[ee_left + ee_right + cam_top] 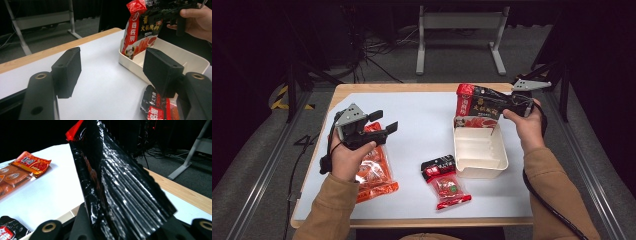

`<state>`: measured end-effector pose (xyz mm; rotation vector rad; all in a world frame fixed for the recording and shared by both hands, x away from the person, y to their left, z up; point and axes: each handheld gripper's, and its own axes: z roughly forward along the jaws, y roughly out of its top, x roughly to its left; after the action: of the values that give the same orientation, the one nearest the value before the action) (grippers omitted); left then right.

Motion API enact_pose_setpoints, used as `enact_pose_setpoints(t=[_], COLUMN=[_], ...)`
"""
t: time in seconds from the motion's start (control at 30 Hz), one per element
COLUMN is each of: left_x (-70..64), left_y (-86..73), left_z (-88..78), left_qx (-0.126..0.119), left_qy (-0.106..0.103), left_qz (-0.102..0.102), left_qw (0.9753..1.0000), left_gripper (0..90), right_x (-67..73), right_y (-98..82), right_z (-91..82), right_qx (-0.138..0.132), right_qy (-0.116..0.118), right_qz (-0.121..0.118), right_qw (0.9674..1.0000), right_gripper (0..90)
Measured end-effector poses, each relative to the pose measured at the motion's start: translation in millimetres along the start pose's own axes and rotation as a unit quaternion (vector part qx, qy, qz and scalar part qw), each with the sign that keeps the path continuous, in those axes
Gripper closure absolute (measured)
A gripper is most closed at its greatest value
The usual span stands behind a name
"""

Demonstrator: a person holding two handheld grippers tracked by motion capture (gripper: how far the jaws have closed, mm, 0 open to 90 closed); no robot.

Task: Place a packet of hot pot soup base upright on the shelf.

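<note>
Right tool (507,106) clamps a black-and-red hotpot-base pouch (479,102) above the white tray (480,167) (left tool (384,122) agape, empty).

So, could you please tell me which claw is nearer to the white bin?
Right. The right claw holds a black-and-red packet standing in the white bin; the left claw hovers open across the table, over an orange packet.

A wooden-edged table (362,89) under a white sheet (422,125) fills the centre. Grey carpet floor (452,70) lies beyond, with a grey metal frame (460,22) at upper centre, cables (377,47) upper left, darkness behind.
</note>
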<state>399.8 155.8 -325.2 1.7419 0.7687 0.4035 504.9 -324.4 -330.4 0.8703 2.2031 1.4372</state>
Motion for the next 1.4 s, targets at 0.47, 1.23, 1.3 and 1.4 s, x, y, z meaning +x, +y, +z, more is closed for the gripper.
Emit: enact_pose_setpoints(t=[0.47,1.23,1.3,1.4], left_x=[4.5,20.7,21.7,23.6], left_y=[-3.0,-3.4,-3.1,-3.5], left_z=[-1.6,-17.1,-18.7,-20.0], left_qx=[-0.002,0.024,0.029,0.028], left_qy=[0.002,0.029,0.032,0.034], left_qz=[0.007,0.011,0.012,0.01], left_qw=[1.0,0.9992,0.999,0.999], left_gripper=[28.7,15.5,14.7,14.1], right_x=[-1.4,15.1,18.5,24.3], right_y=[4.1,11.7,10.6,8.4], right_z=[-6.8,-65.4,-70.8,-78.5], right_qx=[-0.003,-0.001,-0.002,-0.004], right_qy=[-0.017,-0.062,-0.062,-0.06], right_qz=[0.028,0.036,0.035,0.028], right_qw=[0.9995,0.9974,0.9975,0.9978], right_gripper=[45.2,26.1,25.5,25.5])
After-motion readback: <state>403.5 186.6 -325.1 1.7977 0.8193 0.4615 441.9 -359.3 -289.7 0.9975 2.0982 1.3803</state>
